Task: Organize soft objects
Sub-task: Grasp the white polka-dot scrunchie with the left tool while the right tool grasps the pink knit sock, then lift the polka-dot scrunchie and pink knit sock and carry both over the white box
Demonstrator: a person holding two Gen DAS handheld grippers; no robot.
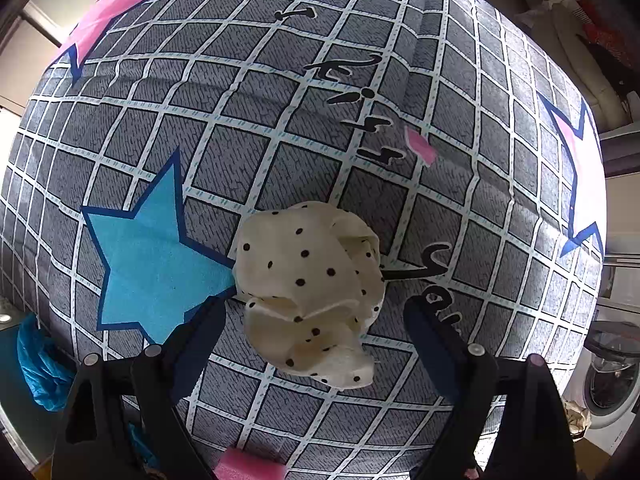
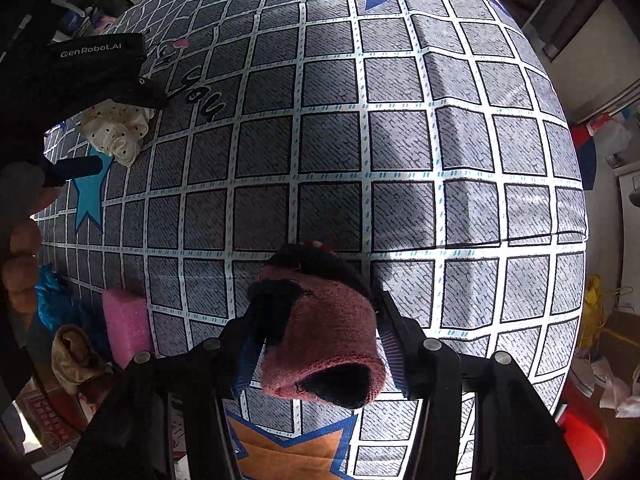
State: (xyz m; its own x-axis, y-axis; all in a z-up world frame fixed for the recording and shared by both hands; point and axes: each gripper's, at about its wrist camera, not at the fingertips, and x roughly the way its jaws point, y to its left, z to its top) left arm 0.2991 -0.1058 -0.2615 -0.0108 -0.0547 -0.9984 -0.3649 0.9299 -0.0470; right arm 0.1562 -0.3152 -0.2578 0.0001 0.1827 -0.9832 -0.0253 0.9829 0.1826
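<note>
A crumpled cream cloth with black dots [image 1: 312, 292] lies on the grey checked bedcover [image 1: 248, 128]. My left gripper [image 1: 316, 312] hangs over it, pointing down. Its jaws are open, one on each side of the cloth, and the pads stand clear of it. In the right wrist view my right gripper [image 2: 320, 304] is shut on a rolled dark red and black sock [image 2: 324, 344], held above the bedcover [image 2: 400, 140]. The cream cloth [image 2: 116, 128] shows far left there, under the left gripper's black housing [image 2: 96, 64].
A pink foam block [image 2: 126, 320] lies at the bed's edge beside a blue plastic bag [image 2: 56, 304] and a beige cloth [image 2: 74, 356]. A small pink scrap [image 1: 420, 146] rests on the cover. A washing machine [image 1: 608, 380] stands beyond the bed. A person's hand [image 2: 20, 240] shows at the left.
</note>
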